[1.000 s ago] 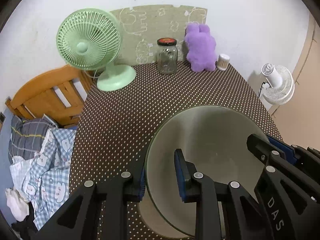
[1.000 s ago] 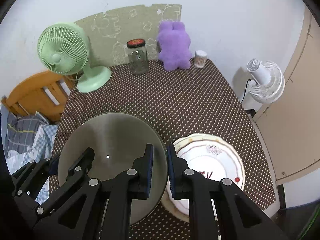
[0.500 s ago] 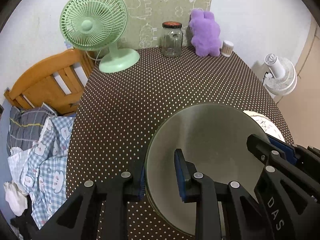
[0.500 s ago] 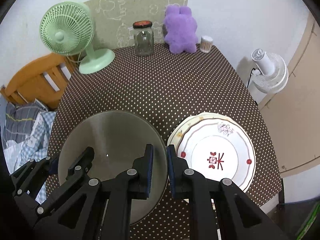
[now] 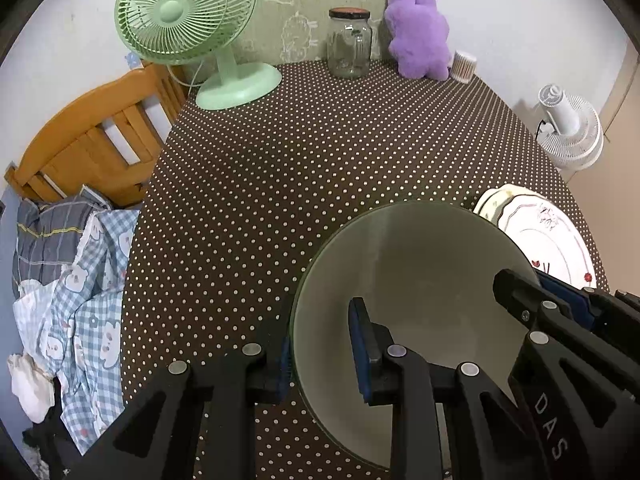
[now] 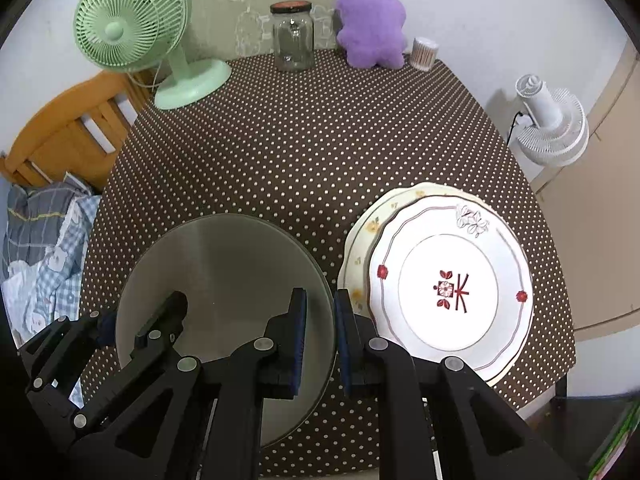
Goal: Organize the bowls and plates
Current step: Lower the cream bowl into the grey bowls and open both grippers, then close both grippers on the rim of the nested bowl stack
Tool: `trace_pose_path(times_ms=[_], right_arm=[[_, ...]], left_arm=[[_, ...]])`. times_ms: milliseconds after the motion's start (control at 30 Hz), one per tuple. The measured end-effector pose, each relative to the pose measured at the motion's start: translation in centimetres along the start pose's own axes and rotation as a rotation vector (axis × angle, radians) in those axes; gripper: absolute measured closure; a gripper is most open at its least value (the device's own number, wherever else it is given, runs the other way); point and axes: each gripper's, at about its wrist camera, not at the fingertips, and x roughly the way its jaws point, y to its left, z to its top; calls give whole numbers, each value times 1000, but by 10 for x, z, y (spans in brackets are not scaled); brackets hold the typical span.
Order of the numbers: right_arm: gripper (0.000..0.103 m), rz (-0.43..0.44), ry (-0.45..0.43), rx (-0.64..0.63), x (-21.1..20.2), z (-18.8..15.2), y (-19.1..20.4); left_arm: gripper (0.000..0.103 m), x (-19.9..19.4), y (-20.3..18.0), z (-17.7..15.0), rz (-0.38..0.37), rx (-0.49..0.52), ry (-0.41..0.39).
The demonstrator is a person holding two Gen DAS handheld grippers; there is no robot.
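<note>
A large grey-green plate (image 5: 416,272) (image 6: 224,276) is held above the dotted tablecloth by both grippers. My left gripper (image 5: 320,344) is shut on the plate's left rim. My right gripper (image 6: 320,328) is shut on its right rim, and it also shows in the left wrist view (image 5: 560,304). To the right lies a stack of two plates: a white plate with red flower marks (image 6: 452,284) (image 5: 552,240) on top of a cream plate (image 6: 364,232).
At the back of the table (image 6: 320,140) stand a green fan (image 6: 132,32), a glass jar (image 6: 292,40), a purple plush toy (image 6: 370,24) and a small cotton-swab pot (image 6: 424,54). A wooden chair (image 6: 68,128) and bedding are left; a white fan (image 6: 552,128) is right.
Both grippers have risen with the grey-green plate. The table looks farther below, and the stacked plates on the right have come fully into view.
</note>
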Motion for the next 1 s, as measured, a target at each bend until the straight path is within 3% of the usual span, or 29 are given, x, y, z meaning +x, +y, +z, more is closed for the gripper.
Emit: trace_pose_path(times_ms=[500, 600, 733, 833, 867, 1000], right_arm=[[83, -1, 33, -9, 18, 1, 7], [82, 14, 46, -1, 19, 1, 7], [81, 55, 53, 1, 16, 1, 3], [79, 77, 60, 12, 13, 2, -1], [75, 78, 58, 16, 10, 2, -3], [42, 80, 38, 24, 1, 3, -9]], left_arm=[[80, 10, 1, -4, -6, 8, 20], [69, 10, 2, -4, -33, 4, 28], [67, 8, 6, -3, -50, -24, 40], [58, 1, 10, -2, -55, -31, 32], [47, 0, 11, -2, -62, -30, 29], [34, -7, 11, 0, -81, -24, 11]])
